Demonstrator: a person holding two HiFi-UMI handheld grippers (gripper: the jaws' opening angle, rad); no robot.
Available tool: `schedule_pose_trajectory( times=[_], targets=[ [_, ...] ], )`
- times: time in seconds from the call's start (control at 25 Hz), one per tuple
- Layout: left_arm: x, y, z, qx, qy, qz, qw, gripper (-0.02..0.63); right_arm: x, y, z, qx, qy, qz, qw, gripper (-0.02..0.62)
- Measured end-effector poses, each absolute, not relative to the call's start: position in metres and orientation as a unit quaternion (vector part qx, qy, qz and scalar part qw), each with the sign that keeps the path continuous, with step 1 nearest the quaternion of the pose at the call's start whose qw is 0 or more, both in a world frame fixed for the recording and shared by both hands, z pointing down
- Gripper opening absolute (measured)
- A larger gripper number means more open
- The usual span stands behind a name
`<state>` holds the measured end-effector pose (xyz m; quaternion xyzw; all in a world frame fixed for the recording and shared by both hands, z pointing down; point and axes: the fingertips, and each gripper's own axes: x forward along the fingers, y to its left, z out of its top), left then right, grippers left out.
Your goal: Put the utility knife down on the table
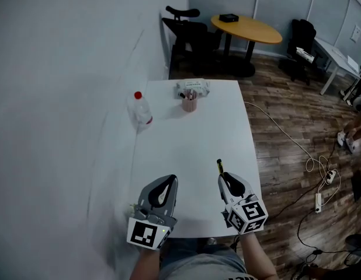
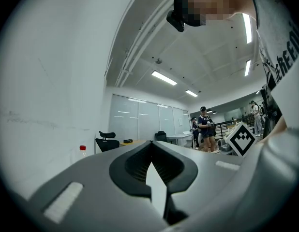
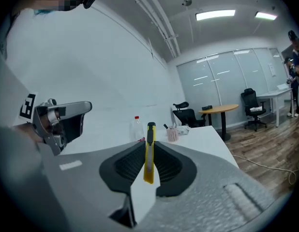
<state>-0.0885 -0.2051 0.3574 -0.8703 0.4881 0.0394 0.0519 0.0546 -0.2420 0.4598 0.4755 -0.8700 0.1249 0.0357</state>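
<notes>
Yellow plastic with a black strip down its length: utility knife (image 3: 149, 151), pinched edge-on between the ribbed pads of right gripper (image 3: 148, 146). Jaws closed hard against both flat sides, separated only by the knife body. Black-capped front end poking out past the jaw tips, rear end sitting down in the throat between the pads.

Seen from the head view, right gripper (image 1: 223, 177) over the near right part of the white table (image 1: 192, 139), with the utility knife (image 1: 219, 165) sticking forward out of it, away from the person. Hard to tell whether the knife tip touches the tabletop.

Left gripper (image 2: 153, 150) with jaw tips brought together, only a thin wedge of white table showing behind them, nothing between the pads. Held at the near left edge of the table, left gripper (image 1: 170, 179) well apart from the right one.

Further back on the table, a clear bottle (image 1: 141, 108) with a red cap by the wall, and a pink cup (image 1: 189, 102) of pens near the far edge.
</notes>
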Motion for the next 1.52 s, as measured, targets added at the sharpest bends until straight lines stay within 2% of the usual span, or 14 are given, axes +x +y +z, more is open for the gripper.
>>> schedule_pose_trajectory(
  times=[0.76,1.52],
  targets=[
    [-0.110,-0.230,0.384,-0.880,0.474,0.027,0.021,0.015,0.037,-0.267,0.557,0.491,-0.837,0.193,0.148,0.054],
    [-0.118,-0.246,0.388,-0.883,0.468,0.026,0.007,0.015,0.041,-0.279,0.632,0.496,-0.795,0.263,0.229,0.054]
  ],
)
